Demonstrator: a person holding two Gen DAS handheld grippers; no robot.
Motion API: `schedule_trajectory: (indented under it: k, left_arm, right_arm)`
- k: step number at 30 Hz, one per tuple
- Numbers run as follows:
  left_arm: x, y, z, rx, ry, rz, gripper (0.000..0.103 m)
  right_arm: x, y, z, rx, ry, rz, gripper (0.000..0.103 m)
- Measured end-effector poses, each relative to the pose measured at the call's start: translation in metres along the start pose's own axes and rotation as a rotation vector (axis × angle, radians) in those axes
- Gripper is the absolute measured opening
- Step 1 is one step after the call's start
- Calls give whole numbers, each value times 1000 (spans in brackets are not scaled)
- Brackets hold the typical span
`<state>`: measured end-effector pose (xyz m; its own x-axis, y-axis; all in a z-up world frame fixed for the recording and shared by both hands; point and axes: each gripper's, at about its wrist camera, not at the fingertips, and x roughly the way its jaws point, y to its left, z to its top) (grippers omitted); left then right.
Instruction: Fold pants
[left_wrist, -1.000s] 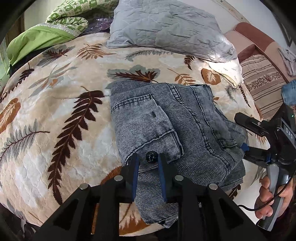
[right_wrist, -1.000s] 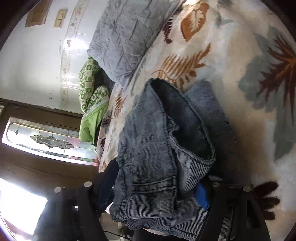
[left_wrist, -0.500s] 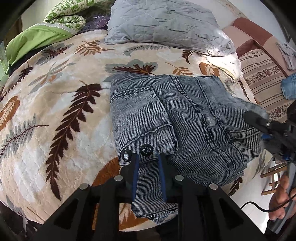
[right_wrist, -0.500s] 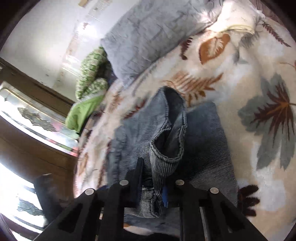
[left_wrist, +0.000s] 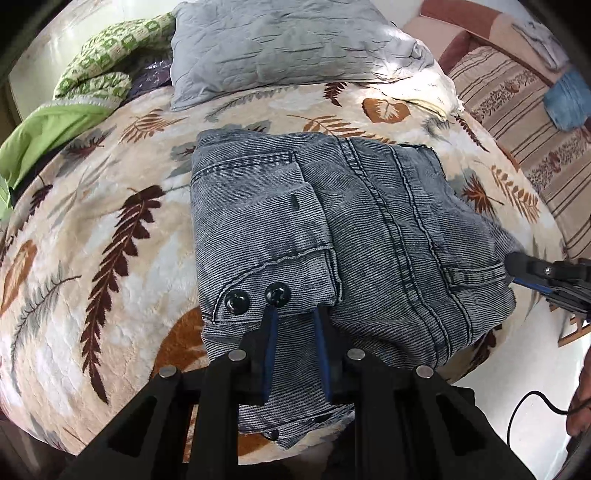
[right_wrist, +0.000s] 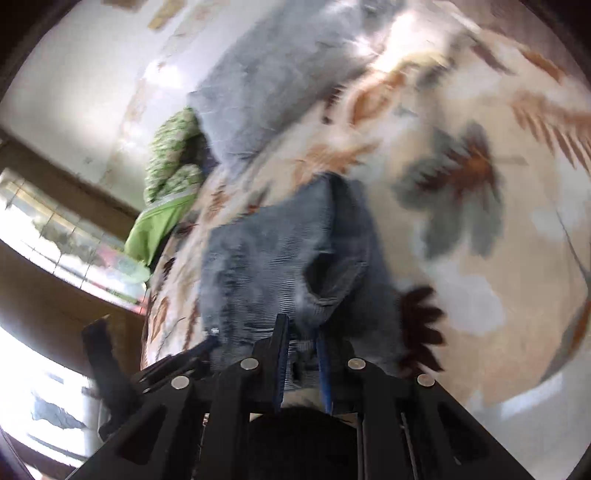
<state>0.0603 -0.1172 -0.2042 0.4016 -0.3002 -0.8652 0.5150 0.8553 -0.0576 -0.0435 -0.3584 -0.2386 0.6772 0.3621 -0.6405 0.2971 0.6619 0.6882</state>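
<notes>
2 grippers worked 1 pair of grey denim pants (left_wrist: 317, 236), which lay folded into a thick pad in the middle of a leaf-patterned blanket (left_wrist: 92, 258) on a bed, nearer its front edge than the grey pillow (left_wrist: 288, 48) behind. On the left side, the left gripper (left_wrist: 293, 321) sat at the near hem just right of the 2 black buttons (left_wrist: 255, 299), its fingers narrowly parted with denim pinched between the blue pads. At the right edge, the right gripper (right_wrist: 301, 341) had its fingers pressed close on a bunched fold of the waistband corner; that view was blurred. The cloth looked heavy for its size, soft yet fairly stiff where layers and seams stacked, and not slippery. I judged the doubled edges and seamed corners the best places to grip, since a single layer would peel away and let the stack slump.
</notes>
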Motion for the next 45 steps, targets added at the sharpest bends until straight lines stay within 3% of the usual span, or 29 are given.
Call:
schedule_trajectory:
  k: [2, 4, 7, 10, 14, 19, 22, 24, 27, 32, 36, 40, 45]
  left_arm:
    - [-6, 17, 5, -75, 28, -49, 22]
    - [-20, 28, 10, -101, -6, -44, 24]
    - [-35, 41, 22, -118, -70, 0, 48]
    - [-31, 50, 36, -132, -70, 30, 49]
    - [-5, 52, 56, -128, -18, 82, 49]
    - [28, 50, 80, -116, 20, 102, 51]
    - [49, 46, 86, -106, 46, 135, 60]
    - [70, 45, 85, -97, 96, 155, 64]
    - [77, 54, 81, -139, 95, 139, 74]
    - [56, 66, 76, -194, 114, 89, 74]
    - [19, 56, 56, -150, 52, 104, 74]
    - [1, 29, 25, -95, 52, 98, 74]
    - [10, 15, -1, -40, 51, 130, 75]
  right_arm:
    - [-4, -8, 5, 53, -2, -26, 19]
    - [-15, -1, 15, 39, -44, -45, 19]
    - [-25, 33, 27, -88, -129, -60, 19]
    - [-9, 65, 38, -156, -100, -11, 19]
    - [37, 100, 46, -252, -56, -43, 19]
    - [89, 102, 64, -239, -17, -92, 19]
    - [115, 89, 71, -218, 41, -121, 18]
    - [132, 80, 73, -198, 103, -124, 19]
    - [136, 72, 71, -221, 100, -90, 18]
    - [114, 72, 68, -173, 107, -59, 18]
    - [77, 85, 47, -233, 82, -31, 18]
    - [55, 96, 16, -321, 102, -48, 18]
    - [69, 79, -13, -324, 170, -114, 19]
